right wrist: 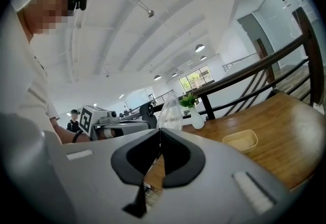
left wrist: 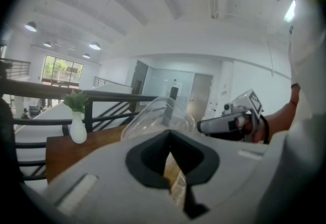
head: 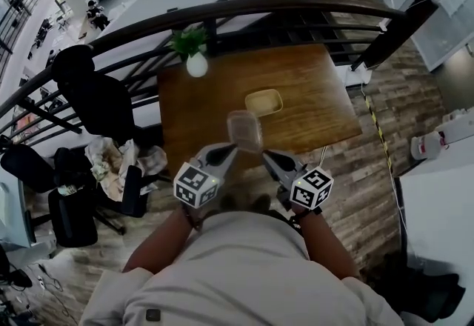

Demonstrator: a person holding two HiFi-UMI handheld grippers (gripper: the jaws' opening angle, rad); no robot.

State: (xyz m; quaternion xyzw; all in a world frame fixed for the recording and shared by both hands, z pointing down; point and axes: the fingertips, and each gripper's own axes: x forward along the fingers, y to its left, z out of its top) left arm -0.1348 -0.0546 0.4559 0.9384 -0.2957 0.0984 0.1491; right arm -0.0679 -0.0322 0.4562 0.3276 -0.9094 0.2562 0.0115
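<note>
At the far left corner of the wooden table (head: 311,95) stands a white vase (head: 196,64) with a green plant. Nearer me, my left tongs (head: 229,150) reach in over the table's near edge, jaws closed on the left side of a clear plastic box (head: 244,130). The box is raised above the table's near middle, just ahead of both tongs and between them, so neither hand is nearer than the other. Its long axis seems to run away from me, toward the table's far side.

Straight past it, about mid-table, a shallow beige tray (head: 264,102) lies flat, apart from the box and slightly to its right. My right tongs (head: 266,156) mirror the left, jaws pinched on the box's right side, which I see edge-on from there.

The table's right half is bare wood. Its far edge sits close under a dark railing (head: 296,6).
</note>
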